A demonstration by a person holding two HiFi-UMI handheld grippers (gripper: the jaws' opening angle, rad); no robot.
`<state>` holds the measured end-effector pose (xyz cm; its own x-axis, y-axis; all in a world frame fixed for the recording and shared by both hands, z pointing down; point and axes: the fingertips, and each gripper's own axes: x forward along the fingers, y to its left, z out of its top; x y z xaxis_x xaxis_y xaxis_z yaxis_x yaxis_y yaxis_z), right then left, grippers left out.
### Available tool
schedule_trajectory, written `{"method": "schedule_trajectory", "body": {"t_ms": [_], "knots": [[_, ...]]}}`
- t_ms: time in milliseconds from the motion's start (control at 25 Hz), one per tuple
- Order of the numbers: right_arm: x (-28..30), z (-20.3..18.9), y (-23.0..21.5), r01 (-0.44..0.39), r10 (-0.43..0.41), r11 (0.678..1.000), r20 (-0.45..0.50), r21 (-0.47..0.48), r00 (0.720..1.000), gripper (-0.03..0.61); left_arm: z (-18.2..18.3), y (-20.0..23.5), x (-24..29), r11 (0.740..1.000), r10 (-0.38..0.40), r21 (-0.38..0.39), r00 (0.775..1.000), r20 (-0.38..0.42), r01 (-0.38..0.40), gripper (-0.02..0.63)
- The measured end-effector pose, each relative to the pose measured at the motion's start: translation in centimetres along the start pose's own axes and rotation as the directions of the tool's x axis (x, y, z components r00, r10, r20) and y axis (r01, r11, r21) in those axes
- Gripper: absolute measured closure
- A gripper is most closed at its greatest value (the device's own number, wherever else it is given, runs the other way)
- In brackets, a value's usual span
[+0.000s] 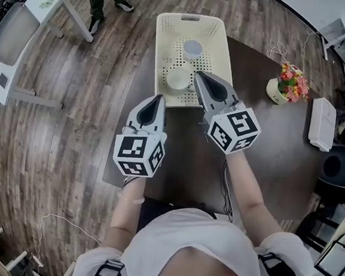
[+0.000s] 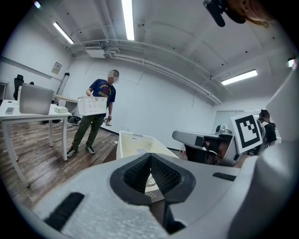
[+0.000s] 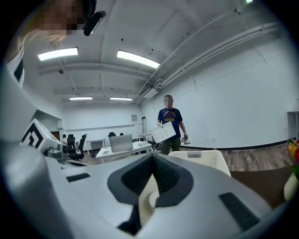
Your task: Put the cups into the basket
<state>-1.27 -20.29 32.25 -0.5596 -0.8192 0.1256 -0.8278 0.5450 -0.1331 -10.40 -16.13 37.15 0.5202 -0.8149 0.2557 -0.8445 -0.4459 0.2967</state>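
Both cups sit inside the basket (image 1: 162,39), upright with their mouths up. One cup (image 1: 192,47) stands toward the far half. The other cup (image 1: 179,78) stands in the near half, close to the near wall. They are apart from each other, lined up roughly along the basket's long axis, which runs from near to far, straight away from the person. The basket rests at the far edge of the dark table (image 1: 261,126). No other cup shows on the table, so the task appears to be finished.

Both tools are on the near side of the basket and point toward its far end, so the cups lie ahead of their tips. The right gripper (image 1: 201,79) is the nearer one. In the head view its tip overlaps the basket's near right corner, just to the right of the near cup and not touching it. The left gripper (image 1: 157,101) is a little farther back, with its tip at the near left corner, outside the wall.

In both gripper views the jaws are pressed together at the tips with nothing between them, and only the basket shows beyond. Should a cup need moving, the right gripper would have the shorter reach, but its jaws would have to open first. A flower pot (image 1: 282,87) stands well to the right, clear of all this.
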Motion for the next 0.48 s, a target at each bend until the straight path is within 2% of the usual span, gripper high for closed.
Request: {"method": "schedule_trajectory", "body": {"t_ms": [200,480], "knots": [[-3.4,-1.2,2.0,0.042,-0.041,0.999,-0.017,0.024,0.999,0.568,-0.5,-3.5,-0.4,0.998,-0.059,0.02,0.998,-0.009,0.06,0.603],[-9.7,-2.1,0.2,0.201,-0.2,0.976,-0.022,0.082,0.98,0.568,-1.4,-9.8,-0.5,0.982,-0.179,0.047,0.983,-0.026,0.18,0.603]]}}
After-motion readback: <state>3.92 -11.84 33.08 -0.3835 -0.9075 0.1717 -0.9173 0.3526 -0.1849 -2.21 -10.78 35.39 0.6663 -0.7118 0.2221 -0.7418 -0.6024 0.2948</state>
